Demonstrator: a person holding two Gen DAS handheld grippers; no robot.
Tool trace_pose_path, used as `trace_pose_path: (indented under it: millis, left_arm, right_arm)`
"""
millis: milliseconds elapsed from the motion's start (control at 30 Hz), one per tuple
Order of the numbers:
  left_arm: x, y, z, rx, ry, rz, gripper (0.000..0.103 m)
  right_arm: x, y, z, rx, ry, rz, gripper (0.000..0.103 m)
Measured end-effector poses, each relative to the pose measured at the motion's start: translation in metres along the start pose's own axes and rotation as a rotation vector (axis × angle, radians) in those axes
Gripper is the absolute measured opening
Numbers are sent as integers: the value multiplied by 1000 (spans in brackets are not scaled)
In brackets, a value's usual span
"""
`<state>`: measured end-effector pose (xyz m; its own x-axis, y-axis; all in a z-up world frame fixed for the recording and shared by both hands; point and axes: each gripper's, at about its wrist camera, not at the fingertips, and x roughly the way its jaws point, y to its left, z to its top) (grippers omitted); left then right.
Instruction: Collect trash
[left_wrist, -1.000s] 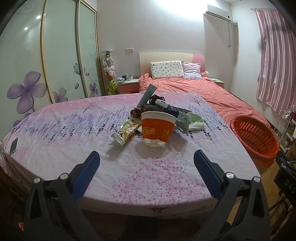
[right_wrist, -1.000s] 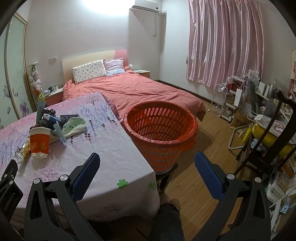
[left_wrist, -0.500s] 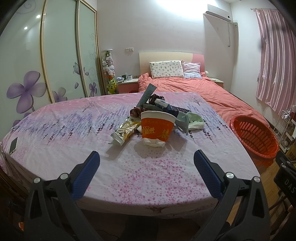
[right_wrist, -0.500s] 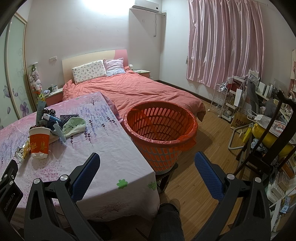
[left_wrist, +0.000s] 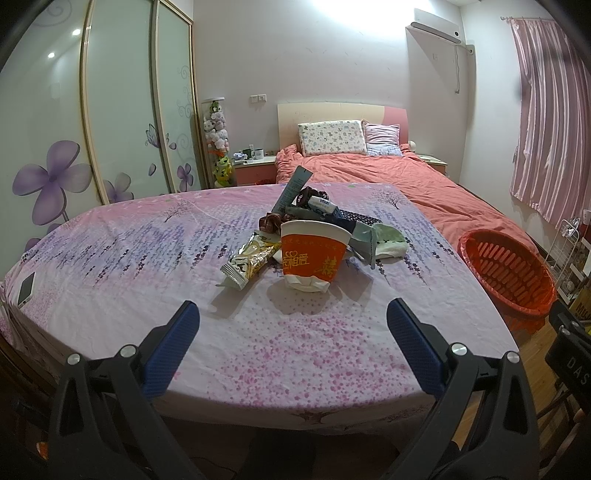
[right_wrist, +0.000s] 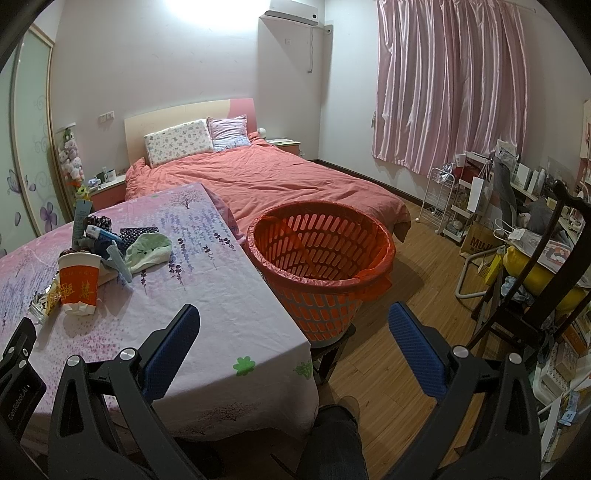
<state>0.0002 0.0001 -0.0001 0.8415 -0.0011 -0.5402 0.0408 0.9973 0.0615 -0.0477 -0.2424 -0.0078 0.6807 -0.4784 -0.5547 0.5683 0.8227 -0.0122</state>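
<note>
A pile of trash lies mid-table on the pink floral cloth (left_wrist: 147, 258): an orange paper cup (left_wrist: 312, 256), a gold snack wrapper (left_wrist: 249, 262), a grey-blue tube (left_wrist: 291, 190), a green-white cloth (left_wrist: 388, 242) and dark wrappers. The cup also shows in the right wrist view (right_wrist: 78, 282). An orange slotted basket (right_wrist: 321, 266) stands on the floor off the table's right edge, also in the left wrist view (left_wrist: 506, 273). My left gripper (left_wrist: 293, 325) is open and empty, short of the cup. My right gripper (right_wrist: 293, 326) is open and empty, near the basket.
A white phone (left_wrist: 26, 290) lies at the table's left edge. A bed (right_wrist: 266, 177) with a coral cover stands behind the table. A dark wooden chair (right_wrist: 535, 288) and cluttered racks (right_wrist: 469, 195) fill the right side. A person's leg (right_wrist: 332, 435) is below.
The left wrist view has crept slightly forward toward the pile. The right gripper has barely moved. Both stay open.
</note>
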Motion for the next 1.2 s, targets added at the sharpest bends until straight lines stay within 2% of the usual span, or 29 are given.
trace_pose_path:
  millis: [1200]
  left_arm:
    - [0, 0, 0, -3, 3, -2, 99]
  right_arm:
    - [-3, 1, -4, -1, 1, 0, 101]
